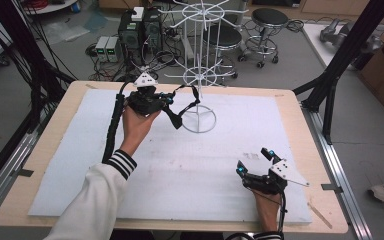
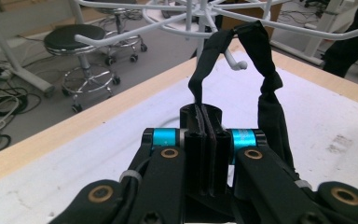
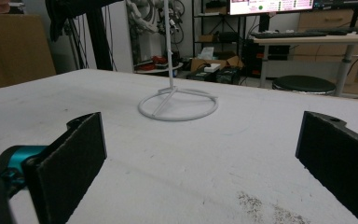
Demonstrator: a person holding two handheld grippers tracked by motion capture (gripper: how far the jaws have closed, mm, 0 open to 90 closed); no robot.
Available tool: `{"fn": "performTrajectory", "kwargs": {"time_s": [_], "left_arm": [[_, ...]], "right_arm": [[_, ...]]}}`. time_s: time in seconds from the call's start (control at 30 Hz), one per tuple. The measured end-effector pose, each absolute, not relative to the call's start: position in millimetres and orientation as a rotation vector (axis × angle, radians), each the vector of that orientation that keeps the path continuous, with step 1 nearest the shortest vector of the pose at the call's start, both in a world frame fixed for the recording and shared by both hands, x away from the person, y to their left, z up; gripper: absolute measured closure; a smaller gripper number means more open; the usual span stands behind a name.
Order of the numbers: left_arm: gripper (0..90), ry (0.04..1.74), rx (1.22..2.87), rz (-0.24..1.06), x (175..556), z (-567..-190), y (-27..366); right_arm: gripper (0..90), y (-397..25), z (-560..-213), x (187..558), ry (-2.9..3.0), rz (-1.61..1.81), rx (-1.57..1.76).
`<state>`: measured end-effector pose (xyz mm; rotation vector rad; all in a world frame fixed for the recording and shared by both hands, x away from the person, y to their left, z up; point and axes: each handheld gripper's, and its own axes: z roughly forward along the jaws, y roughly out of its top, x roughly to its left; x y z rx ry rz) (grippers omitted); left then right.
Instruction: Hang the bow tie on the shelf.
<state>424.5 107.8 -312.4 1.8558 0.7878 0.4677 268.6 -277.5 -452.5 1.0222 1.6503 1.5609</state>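
Up high, the left gripper [image 2: 205, 140] pinches an unlabelled black strap [image 2: 268, 88] on the white rack [image 1: 200, 75]; right gripper [image 1: 252, 162] jaws spread.

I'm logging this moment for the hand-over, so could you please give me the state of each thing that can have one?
Left claw: shut on the black strap.
Black strap: looped over a hook of the rack, one end pinched.
White rack: upright on the white mat.
Right claw: open, holding nothing, low over the mat.
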Motion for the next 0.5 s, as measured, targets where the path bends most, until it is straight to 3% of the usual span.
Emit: {"fn": "performTrajectory", "kwargs": {"time_s": [0.37,0.5], "left_arm": [[83.7,0.804,1.833,0.443,423,-323,113],[73.1,0.806,1.814,0.449,424,-324,111]], "right_arm": [[0.6,-277,-452,268,1.652,1.56,1.024],[0.6,-277,-452,268,1.65,1.558,1.023]]}}
